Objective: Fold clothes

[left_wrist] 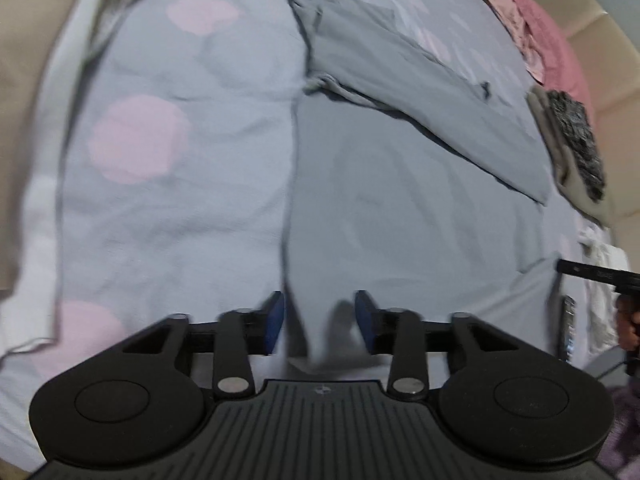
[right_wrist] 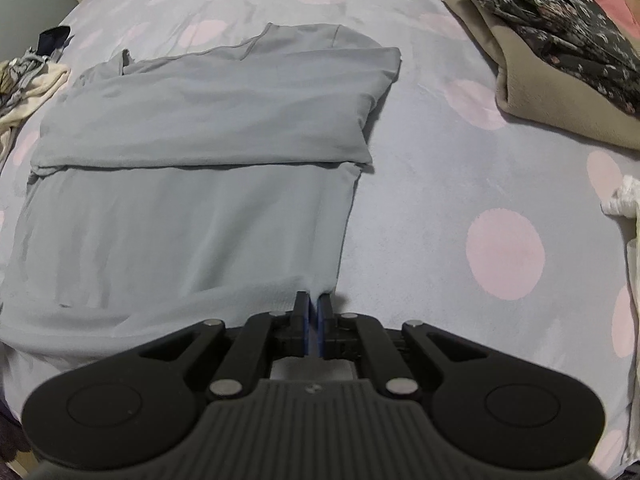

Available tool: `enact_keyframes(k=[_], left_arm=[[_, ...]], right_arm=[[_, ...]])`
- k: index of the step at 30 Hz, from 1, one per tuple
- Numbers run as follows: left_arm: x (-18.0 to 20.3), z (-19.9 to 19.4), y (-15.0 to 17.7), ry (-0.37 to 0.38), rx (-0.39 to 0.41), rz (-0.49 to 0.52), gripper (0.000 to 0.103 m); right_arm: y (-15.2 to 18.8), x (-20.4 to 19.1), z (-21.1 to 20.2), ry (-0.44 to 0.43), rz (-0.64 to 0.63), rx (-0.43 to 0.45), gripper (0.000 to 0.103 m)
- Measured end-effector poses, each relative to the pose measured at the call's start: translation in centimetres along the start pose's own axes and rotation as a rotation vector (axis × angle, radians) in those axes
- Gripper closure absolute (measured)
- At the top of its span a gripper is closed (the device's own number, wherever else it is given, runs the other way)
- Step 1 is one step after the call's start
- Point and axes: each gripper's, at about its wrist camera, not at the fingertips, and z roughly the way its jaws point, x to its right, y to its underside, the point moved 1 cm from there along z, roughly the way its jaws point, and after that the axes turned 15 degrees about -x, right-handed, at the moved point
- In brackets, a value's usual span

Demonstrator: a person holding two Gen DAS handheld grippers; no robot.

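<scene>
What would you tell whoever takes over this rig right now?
Left claw: open, the near left corner of the grey-blue cotton shirt between its pads, not pinched.
Right claw: shut on the shirt's near right hem corner.
Shirt lies on the grey bedspread with pink dots, its far part already folded across.
Left: regrip the left corner, fold the hem away, then stack.

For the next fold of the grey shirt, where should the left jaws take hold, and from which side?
Probably the near hem corner of the grey shirt, approached from above at the bed's near edge. In the left wrist view that corner hangs between the open left gripper, pads apart. The right gripper already pinches the opposite hem corner, so a matching grip would let the hem lift evenly.
</scene>
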Motion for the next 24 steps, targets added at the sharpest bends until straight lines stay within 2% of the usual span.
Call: enact_keyframes(k=[2,8,12,15,17,20,22,24], left_arm=[[0.3,-0.2,-0.2,-0.006,0.016,0.006,0.101],[1.0,-3.4,-1.6,-0.010,0.171,0.003,0.102],[2.3,-4.6,-3.5,-0.047,0.247,0.030,0.102],[2.9,-4.3,-5.3,-0.089,0.266,0.033,0.102],[2.6,-3.5,-6.1,-0.130,0.258,0.019,0.102],[1.5,-1.8,-6.4,-0.139,0.238,-0.010,0.102],[0.9,-0.8,-6.3,-0.145,0.232,-0.034,0.101],[0.8,-0.9,-5.8,-0.171,0.258,-0.052,0.099]], right_arm=[[0.2,0.1,-0.1,-0.002,0.004,0.003,0.098],[0.4,0.9,-1.2,-0.006,0.044,0.048,0.099],[-0.3,1.6,-2.2,0.007,0.078,0.098,0.103],[-1.1,2.3,-2.6,-0.018,0.104,0.113,0.103],[-1.4,2.4,-2.3,-0.043,0.105,0.097,0.098],[-1.3,2.4,-1.8,-0.067,0.103,0.072,0.096],[-1.0,2.3,-1.5,-0.069,0.100,0.061,0.085],[-0.8,2.2,-1.2,-0.063,0.094,0.056,0.082]])
